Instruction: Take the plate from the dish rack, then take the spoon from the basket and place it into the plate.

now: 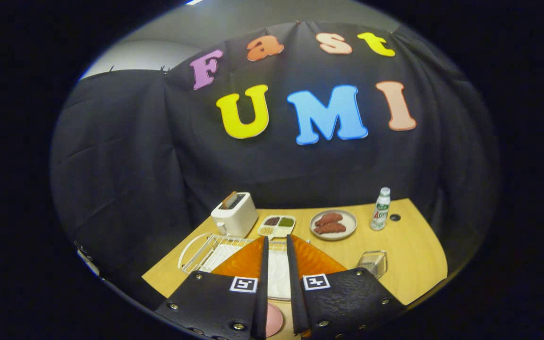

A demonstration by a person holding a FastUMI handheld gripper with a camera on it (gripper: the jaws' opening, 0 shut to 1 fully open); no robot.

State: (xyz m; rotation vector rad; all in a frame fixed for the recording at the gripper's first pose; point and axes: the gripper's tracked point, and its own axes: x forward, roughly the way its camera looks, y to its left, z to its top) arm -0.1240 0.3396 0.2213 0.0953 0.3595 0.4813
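Orange plate [248, 261] prob. w/in gripper [276, 243]

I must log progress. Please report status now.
Fingers shut on orange plate, edge-on between them. Plate above dish rack. Spoon not yet taken. Nothing in the way.

One toaster [234, 215], one bottle [381, 209], two plates [333, 225], one rack [201, 250].

The gripper [276, 243] has two broad textured plates studded with round metal screws along their edges. Each plate carries a square black-and-white marker near its inner corner, and two slim straight fingers [264, 264] extend beyond the markers.
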